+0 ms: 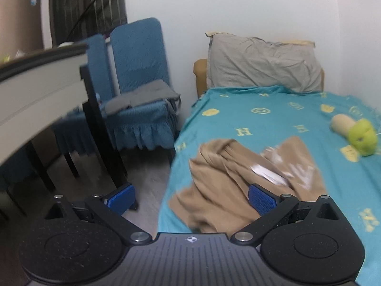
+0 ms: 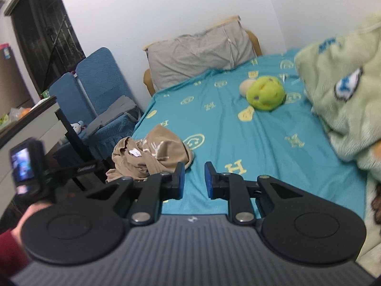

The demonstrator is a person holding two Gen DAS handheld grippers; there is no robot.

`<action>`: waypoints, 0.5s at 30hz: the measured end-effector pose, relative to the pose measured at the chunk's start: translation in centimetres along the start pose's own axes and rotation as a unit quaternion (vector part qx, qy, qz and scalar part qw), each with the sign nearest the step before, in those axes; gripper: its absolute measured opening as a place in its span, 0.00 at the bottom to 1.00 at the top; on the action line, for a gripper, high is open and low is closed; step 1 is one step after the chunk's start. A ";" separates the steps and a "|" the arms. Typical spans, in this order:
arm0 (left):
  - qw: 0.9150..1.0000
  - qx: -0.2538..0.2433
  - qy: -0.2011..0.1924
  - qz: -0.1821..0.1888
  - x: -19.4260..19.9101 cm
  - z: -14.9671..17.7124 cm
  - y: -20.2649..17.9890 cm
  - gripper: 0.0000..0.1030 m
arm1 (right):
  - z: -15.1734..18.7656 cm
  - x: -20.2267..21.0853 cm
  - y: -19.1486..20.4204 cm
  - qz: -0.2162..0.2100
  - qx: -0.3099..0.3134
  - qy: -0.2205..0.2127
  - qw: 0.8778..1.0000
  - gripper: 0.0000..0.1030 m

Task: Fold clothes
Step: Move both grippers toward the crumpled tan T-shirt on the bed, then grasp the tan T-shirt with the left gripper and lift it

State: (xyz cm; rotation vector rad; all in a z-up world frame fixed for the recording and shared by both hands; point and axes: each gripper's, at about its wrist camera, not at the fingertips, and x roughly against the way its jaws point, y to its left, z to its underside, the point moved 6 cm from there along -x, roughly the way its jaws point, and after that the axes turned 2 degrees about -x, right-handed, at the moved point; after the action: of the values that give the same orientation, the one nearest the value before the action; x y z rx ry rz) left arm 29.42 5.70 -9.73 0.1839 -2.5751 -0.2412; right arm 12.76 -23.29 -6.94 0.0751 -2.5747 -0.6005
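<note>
The tan garment [image 2: 150, 155] is lying crumpled at the bed's [image 2: 238, 143] near-left edge. Both the left gripper [image 1: 190, 200] and right gripper [image 2: 193, 181] are hanging open, empty. It looks soft and light; pinching an edge or hem seems best.

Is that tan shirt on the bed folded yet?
No. The tan shirt lies crumpled in a bunched heap near the bed edge, its label showing.
</note>
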 end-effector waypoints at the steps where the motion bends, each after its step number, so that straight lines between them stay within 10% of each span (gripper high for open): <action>1: 1.000 0.000 0.002 0.002 -1.3 -0.5 -0.1 0.97 | 0.1 -0.6 -0.2 0.000 -0.004 0.005 1.000 0.21; 9: 0.999 0.007 0.036 0.038 -11.3 -3.2 -2.4 0.87 | 0.8 -5.6 -0.4 -0.011 -0.026 0.045 0.999 0.21; 15: 0.996 0.005 0.077 0.036 -15.3 -2.3 -2.4 0.13 | 2.2 -8.6 0.0 -0.025 -0.018 0.071 0.997 0.21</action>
State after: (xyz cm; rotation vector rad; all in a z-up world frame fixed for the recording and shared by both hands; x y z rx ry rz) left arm 43.71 5.75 -16.07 0.1077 -2.4259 -0.1794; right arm 19.22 -20.98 -12.54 0.1641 -2.4310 -0.6358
